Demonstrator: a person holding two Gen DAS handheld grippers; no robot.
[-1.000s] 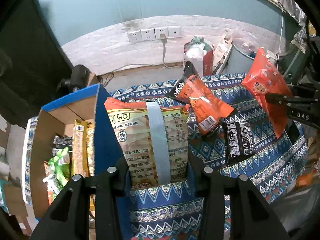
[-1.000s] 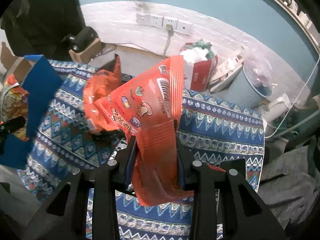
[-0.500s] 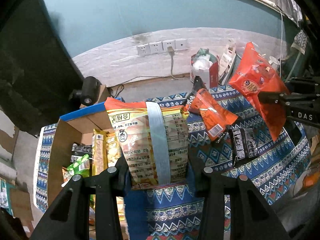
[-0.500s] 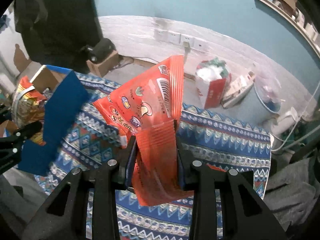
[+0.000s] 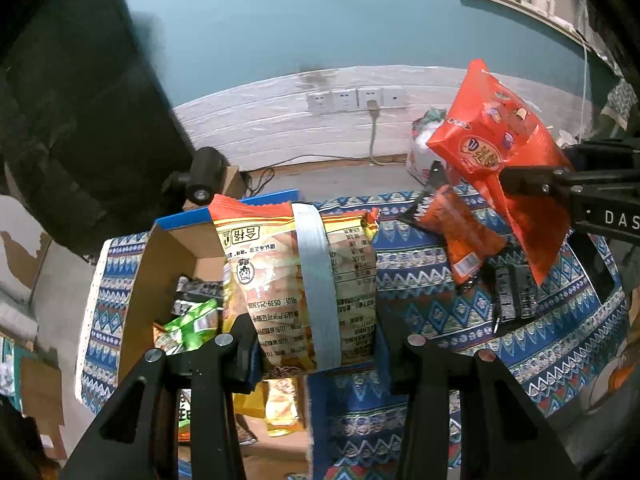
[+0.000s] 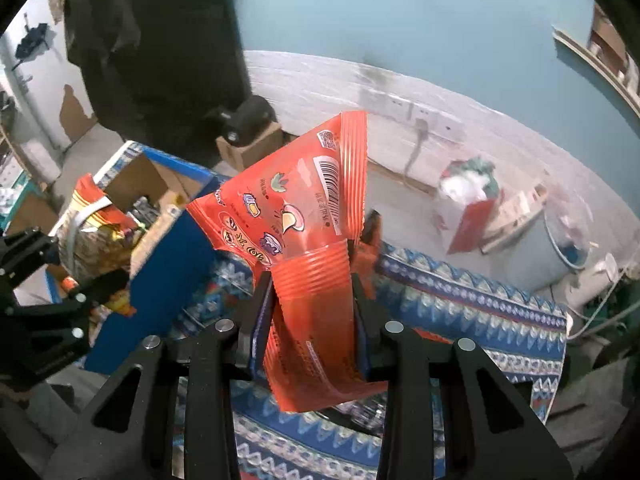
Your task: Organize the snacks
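My left gripper (image 5: 316, 344) is shut on a yellow-orange snack bag with a grey band (image 5: 304, 276) and holds it above the open cardboard box (image 5: 160, 264), which holds several snack packs. That bag and the left gripper also show in the right wrist view (image 6: 88, 236), over the box (image 6: 136, 184). My right gripper (image 6: 312, 304) is shut on a red snack bag (image 6: 296, 216), held up above the patterned cloth (image 6: 460, 304). The red bag (image 5: 492, 148) shows at the right of the left wrist view. An orange pack (image 5: 464, 236) and a black pack (image 5: 514, 292) lie on the cloth (image 5: 420, 276).
The box has a blue flap (image 6: 176, 264) standing at its right side. Behind the cloth are a wall with sockets (image 5: 352, 100), a red-and-white bag of rubbish (image 6: 468, 204), a grey bin (image 6: 548, 248) and a black object on a small carton (image 5: 204, 180).
Both grippers have risen and moved left with their bags. The left gripper's bag now hangs over the open box; more of the box interior shows. The red bag has come closer to the box.
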